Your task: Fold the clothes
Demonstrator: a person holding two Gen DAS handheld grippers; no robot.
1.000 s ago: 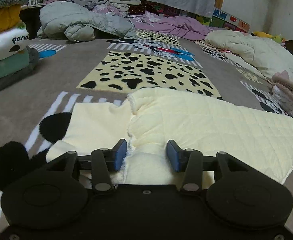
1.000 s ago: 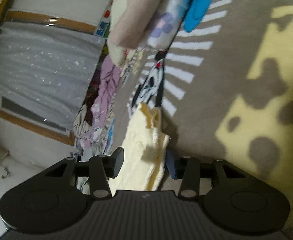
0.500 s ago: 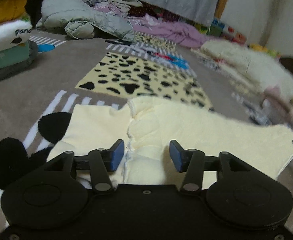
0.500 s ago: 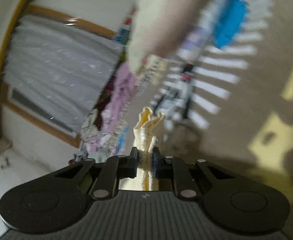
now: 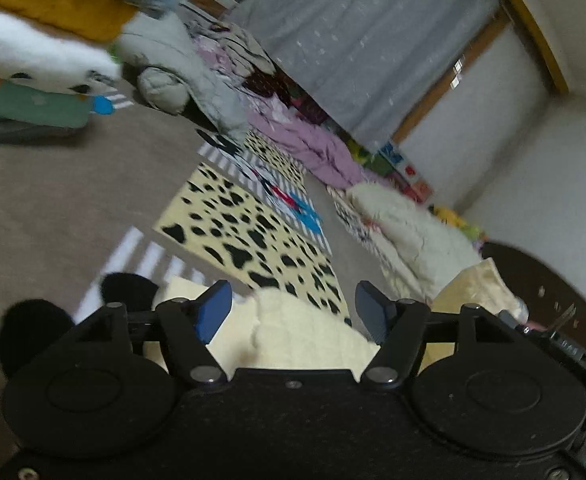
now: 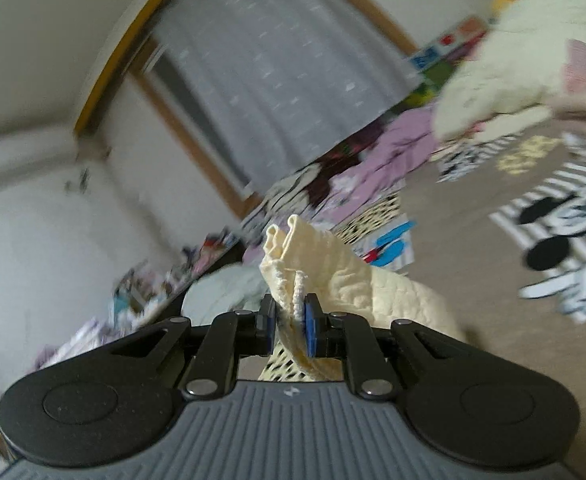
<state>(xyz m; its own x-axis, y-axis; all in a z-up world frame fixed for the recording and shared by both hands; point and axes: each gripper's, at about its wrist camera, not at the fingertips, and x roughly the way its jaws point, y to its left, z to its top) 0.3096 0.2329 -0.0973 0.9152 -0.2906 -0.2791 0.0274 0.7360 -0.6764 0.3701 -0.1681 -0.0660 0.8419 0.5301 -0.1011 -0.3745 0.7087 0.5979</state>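
**Cream garment lifted by one edge over the patterned rug**

On the floor rug (image 5: pixel 73 184), just this side of the yellow leopard-spot panel (image 5: pixel 249 236), lies a pale cream quilted garment (image 5: pixel 305 332). Its near part rests flat beside the two black round ear shapes (image 5: pixel 127 290) printed on the rug.

Over that flat part the left gripper (image 5: pixel 291 312) hovers with its blue-padded fingers (image 5: pixel 213 310) spread wide apart, nothing between them, the cloth showing in the gap below.

To the right of the leopard-spot panel, the right gripper (image 6: pixel 291 320) has its fingers (image 6: pixel 311 330) clenched tight on a bunched edge of the same garment (image 6: pixel 357 280). A folded hem with a rolled seam sticks up past the fingertips, and the rest of the fabric trails away down toward the rug. In the left wrist view that raised part shows as a cream peak at the right edge.

Beyond the panel, a grey puffy jacket (image 5: pixel 181 68) and a lilac heap of clothing (image 5: pixel 317 152) lie in front of a grey curtain (image 5: pixel 357 40). Left of the panel stands a stack of folded clothes (image 5: pixel 33 48); right of it sprawls a cream padded coat (image 5: pixel 413 232). Both views are smeared with motion blur.
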